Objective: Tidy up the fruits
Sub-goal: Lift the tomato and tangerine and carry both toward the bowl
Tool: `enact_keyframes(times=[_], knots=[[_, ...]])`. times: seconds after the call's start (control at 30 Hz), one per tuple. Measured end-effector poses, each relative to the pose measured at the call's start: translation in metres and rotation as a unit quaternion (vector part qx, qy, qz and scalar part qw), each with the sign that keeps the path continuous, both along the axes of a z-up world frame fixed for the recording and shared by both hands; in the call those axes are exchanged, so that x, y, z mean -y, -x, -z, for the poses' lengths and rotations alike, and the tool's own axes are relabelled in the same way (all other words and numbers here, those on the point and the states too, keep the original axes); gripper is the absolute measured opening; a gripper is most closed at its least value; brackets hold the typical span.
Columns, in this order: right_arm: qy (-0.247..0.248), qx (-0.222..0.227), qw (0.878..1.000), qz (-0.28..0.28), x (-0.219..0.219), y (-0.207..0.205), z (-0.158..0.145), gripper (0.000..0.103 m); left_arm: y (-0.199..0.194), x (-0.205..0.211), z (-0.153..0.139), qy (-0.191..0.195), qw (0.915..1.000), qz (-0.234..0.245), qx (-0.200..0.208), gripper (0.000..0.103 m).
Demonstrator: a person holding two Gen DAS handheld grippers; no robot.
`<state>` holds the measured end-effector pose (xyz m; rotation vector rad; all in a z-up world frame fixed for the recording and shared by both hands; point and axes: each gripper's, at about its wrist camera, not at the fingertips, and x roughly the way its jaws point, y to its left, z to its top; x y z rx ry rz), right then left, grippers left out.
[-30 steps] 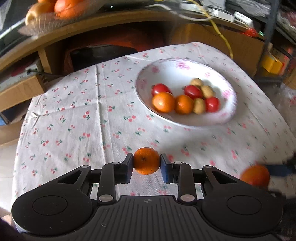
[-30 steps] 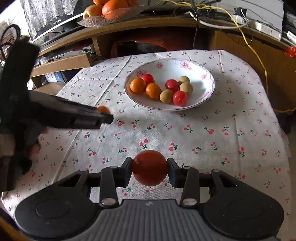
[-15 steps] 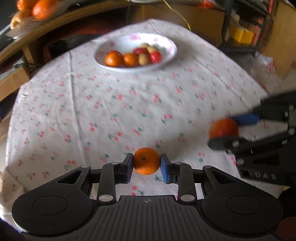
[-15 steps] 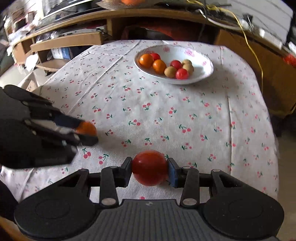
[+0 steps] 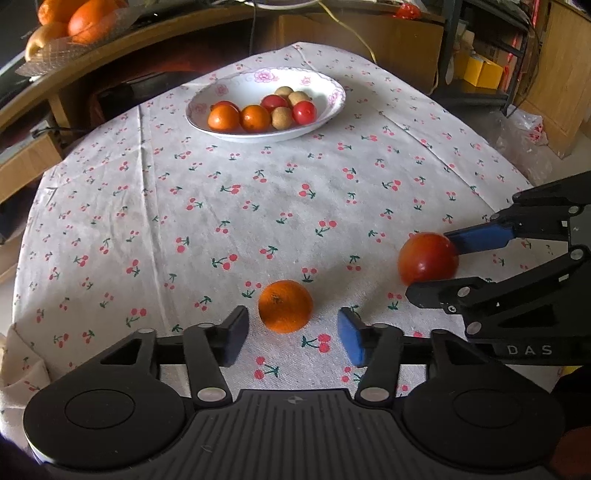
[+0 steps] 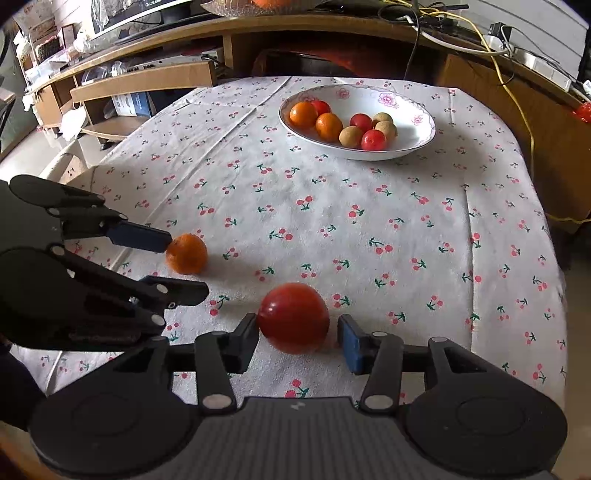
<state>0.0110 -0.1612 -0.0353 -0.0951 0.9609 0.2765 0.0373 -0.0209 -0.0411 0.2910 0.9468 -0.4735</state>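
A small orange (image 5: 285,305) lies on the cherry-print tablecloth (image 5: 258,192) between the spread fingers of my left gripper (image 5: 291,334), which is open and not touching it. A red tomato (image 6: 293,317) rests on the cloth inside my open right gripper (image 6: 299,338), its left side close against the left finger. Each view shows the other gripper from the side: the right gripper (image 5: 443,262) around the tomato (image 5: 427,258), the left gripper (image 6: 184,264) around the orange (image 6: 186,254). A white flowered bowl (image 5: 325,86) at the far side holds oranges, tomatoes and small tan fruits.
A wooden shelf (image 5: 155,29) curves behind the table, bearing a glass dish of oranges (image 5: 70,22). A yellow cable (image 6: 517,85) runs down at the far right. Bare cloth lies between the bowl (image 6: 413,142) and both grippers.
Both grippers have opened and let go: the orange and the tomato now sit on the cloth near the table's front. Earlier each was clamped between the fingers.
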Motion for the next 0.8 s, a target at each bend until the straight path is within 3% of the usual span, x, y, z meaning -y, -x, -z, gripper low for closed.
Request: enact_keyframes(times=[0.47, 0.6, 0.7, 0.8], knots=[[-0.008, -0.003, 1.000, 0.012, -0.004, -0.009, -0.002, 0.048, -0.008, -0.002, 0.004, 0.005, 0.9997, -0.020, -0.011, 0.064], [-0.004, -0.015, 1.000, 0.016, -0.005, -0.010, 0.000, 0.047, -0.011, -0.004, 0.006, 0.011, 0.9995, -0.024, -0.019, 0.059], [-0.009, -0.023, 1.000, 0.019, -0.003, -0.009, 0.002, 0.042, -0.012, -0.003, 0.005, 0.013, 0.9995, -0.024, -0.019, 0.046], [-0.001, -0.022, 1.000, 0.018, -0.005, -0.007, 0.001, 0.041, -0.011, -0.001, 0.004, 0.012, 0.9995, -0.021, -0.020, 0.040]])
